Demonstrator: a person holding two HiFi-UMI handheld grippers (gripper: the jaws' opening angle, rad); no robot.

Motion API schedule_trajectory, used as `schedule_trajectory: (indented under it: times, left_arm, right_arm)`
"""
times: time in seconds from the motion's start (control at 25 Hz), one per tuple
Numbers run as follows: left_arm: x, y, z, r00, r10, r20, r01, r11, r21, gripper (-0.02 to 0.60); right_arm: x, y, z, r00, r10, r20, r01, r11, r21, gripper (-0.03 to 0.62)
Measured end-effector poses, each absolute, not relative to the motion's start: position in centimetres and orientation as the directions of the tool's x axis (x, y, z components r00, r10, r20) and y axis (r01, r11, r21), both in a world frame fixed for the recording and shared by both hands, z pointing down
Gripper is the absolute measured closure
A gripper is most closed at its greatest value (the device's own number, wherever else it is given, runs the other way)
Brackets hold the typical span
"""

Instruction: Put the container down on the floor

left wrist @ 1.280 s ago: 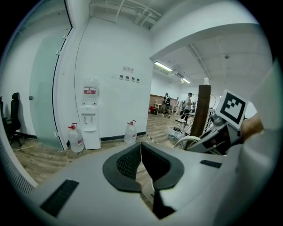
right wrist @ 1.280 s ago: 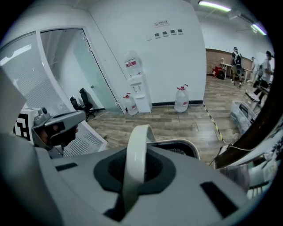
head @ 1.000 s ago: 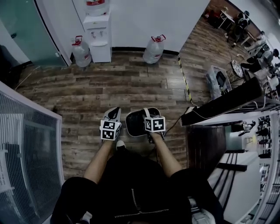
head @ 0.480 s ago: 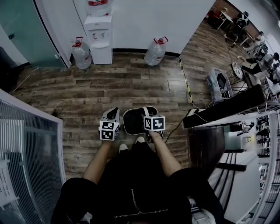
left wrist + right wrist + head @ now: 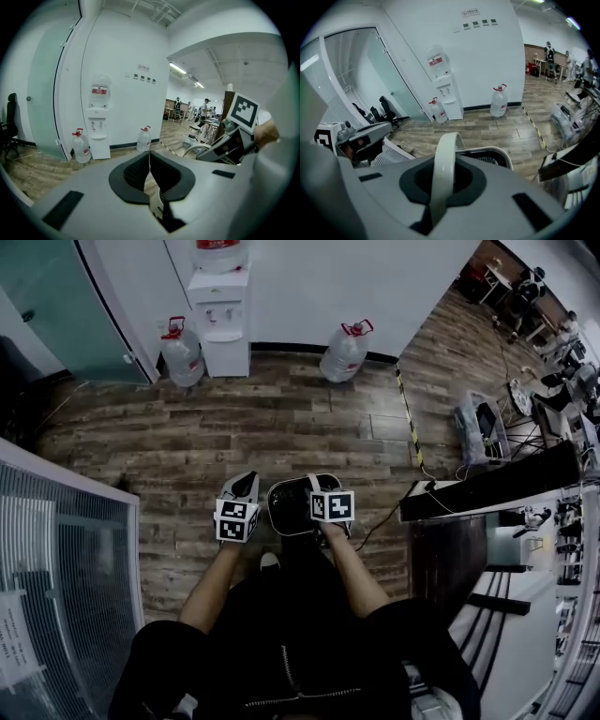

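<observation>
Head view, container: the dark container (image 5: 292, 507) with a pale rim is seen just below the picture's centre. It is carried above the wood floor (image 5: 187, 446), ahead of the person's legs.
Head view, grippers: the right gripper (image 5: 319, 488) is set at the container's 3 o'clock edge, by its handle. The left gripper (image 5: 244, 487) is held just beside the container at 9 o'clock, and no touch can be made out.
Left gripper view: the jaws are pressed together with nothing seen between them. A water cooler (image 5: 99, 136) is seen at 9 o'clock.
Right gripper view: the jaws are clamped on the white handle (image 5: 443, 168). The container's rim is seen beyond it at 2 o'clock.
Done: the container is judged to be lifted and carried, not yet on the floor.
Left: it is to be lowered until its base rests on the boards, and then the handle is to be released.
</observation>
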State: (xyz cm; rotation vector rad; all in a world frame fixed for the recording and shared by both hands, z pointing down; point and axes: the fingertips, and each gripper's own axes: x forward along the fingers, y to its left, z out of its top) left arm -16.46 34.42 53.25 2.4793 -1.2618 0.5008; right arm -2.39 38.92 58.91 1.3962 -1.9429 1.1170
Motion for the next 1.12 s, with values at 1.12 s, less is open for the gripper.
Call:
schedule_trajectory:
  times: [1.12]
  left_arm:
    - [-9.0,15.3,53.1,0.463,-0.740,0.488,-0.870,-0.486,0.088,0.565]
  right_arm:
    - [4.6,18.4,59.2,-0.446,-0.472,0.761,-0.891,0.153,-0.427,0.577]
